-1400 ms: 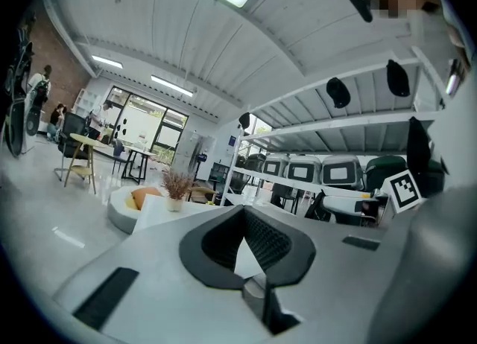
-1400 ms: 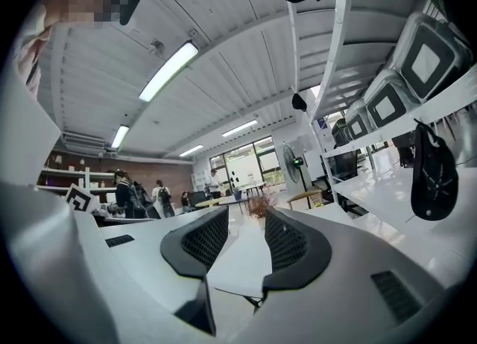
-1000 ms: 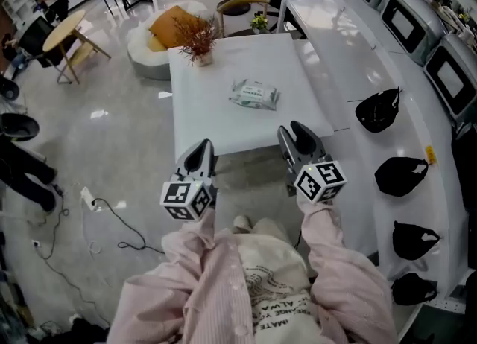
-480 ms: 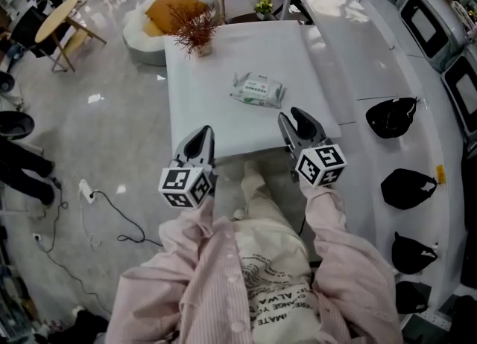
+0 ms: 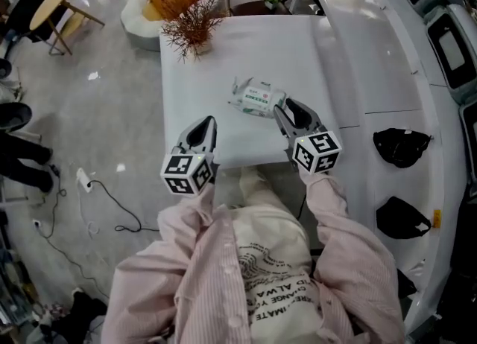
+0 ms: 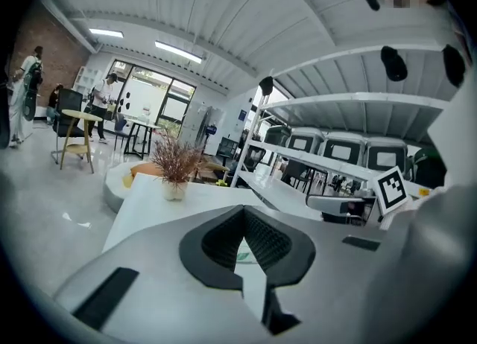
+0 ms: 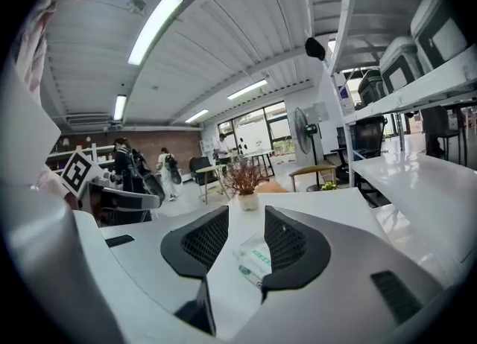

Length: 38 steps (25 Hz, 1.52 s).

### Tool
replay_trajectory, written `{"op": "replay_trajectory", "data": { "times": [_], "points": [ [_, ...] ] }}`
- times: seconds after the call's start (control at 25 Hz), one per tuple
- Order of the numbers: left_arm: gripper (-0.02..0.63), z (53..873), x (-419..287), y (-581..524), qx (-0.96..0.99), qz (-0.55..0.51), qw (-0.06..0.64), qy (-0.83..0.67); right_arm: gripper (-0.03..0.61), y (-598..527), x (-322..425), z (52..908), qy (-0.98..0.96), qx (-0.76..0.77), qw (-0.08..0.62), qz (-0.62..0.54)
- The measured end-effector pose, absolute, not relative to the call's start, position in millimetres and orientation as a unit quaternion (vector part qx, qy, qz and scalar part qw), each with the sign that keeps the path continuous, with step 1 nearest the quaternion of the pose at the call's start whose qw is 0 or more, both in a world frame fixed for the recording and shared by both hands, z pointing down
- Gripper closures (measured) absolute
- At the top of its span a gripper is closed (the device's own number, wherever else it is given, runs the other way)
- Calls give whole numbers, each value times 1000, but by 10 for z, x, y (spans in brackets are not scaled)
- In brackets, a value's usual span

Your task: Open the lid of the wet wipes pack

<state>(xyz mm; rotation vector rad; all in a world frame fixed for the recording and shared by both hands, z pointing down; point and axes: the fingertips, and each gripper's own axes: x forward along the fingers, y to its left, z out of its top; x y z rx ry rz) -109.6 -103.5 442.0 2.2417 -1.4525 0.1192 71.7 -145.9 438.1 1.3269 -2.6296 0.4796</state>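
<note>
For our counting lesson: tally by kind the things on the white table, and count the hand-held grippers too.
wet wipes pack: 1
potted plant: 1
grippers: 2 (left gripper, right gripper)
Total: 4

My right claw (image 5: 285,106) hovers over the white tabletop (image 5: 223,59), its jaws apart and their tips just beside the near right end of the wet wipes pack (image 5: 257,97), which lies flat with its lid down. My left claw (image 5: 210,120) hangs over the tabletop's near edge, tips drawn together, apart from the pack. A potted reddish twig plant (image 5: 192,33) stands at the far left corner.
</note>
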Motion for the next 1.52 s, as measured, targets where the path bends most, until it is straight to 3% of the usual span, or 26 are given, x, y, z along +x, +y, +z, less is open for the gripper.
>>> {"op": "replay_trajectory", "data": {
  "times": [0.88, 1.52],
  "points": [
    [615, 5468, -748, -1736, 767, 112, 344, -529, 457, -2092, 270, 5566, -918, 274, 253, 137],
    [615, 5958, -670, -1917, 760, 143, 369, -515, 457, -2021, 76, 6026, -921, 184, 341, 39]
  ]
}}
